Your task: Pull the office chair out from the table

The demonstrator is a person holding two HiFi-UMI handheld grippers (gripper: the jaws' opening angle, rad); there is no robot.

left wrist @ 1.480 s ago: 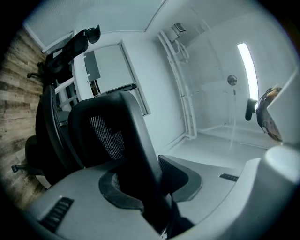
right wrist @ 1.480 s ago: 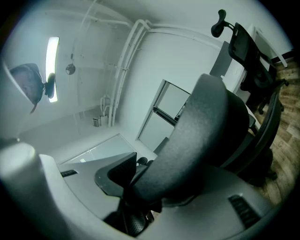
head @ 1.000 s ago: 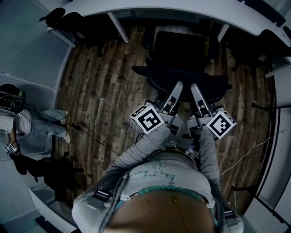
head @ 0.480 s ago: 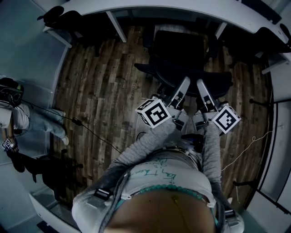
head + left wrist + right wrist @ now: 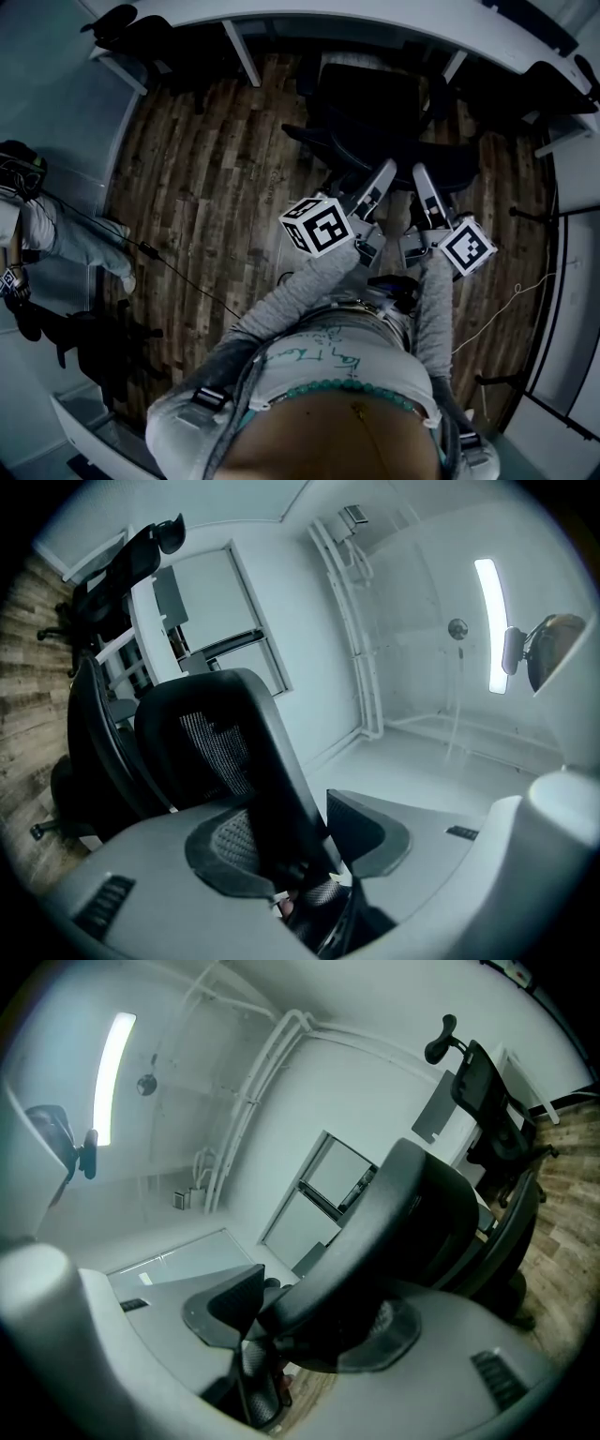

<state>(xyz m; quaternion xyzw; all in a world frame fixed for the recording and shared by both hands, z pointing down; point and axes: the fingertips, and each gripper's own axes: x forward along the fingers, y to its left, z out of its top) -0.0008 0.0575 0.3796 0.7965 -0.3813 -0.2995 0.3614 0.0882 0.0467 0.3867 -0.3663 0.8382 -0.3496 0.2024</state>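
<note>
Both grippers sit slightly higher and further right in the head view than a second ago, and the black office chair [image 5: 370, 98] has shifted a little to the right with them. The bystander's jeans leg [image 5: 70, 239] at the left edge has drifted outward.

Head view: the chair stands on the wood-plank floor [image 5: 206, 159], its seat just below the curved white table [image 5: 309, 11] and its backrest toward the person. The left gripper [image 5: 382, 173] and the right gripper [image 5: 424, 180] reach side by side to the backrest's top edge, each with its marker cube – left cube [image 5: 316, 225], right cube [image 5: 467, 246] – near the grey sleeves. A thin cable [image 5: 178, 274] runs across the planks.

Left gripper view: the left gripper [image 5: 305, 847] has just been opening its jaws. They stand apart with the chair's [image 5: 220, 738] backrest rim between them, and a slit of light shows beside one pad. Behind it are the table's edge [image 5: 141, 611] and another black chair [image 5: 117, 569].

Right gripper view: the right gripper [image 5: 314, 1321] has likewise just been opening – jaws spread, the curved rim of the chair [image 5: 412, 1208] lying across the gap between the pads. A second chair [image 5: 487, 1096] and a lit strip lamp [image 5: 114, 1072] show beyond.
</note>
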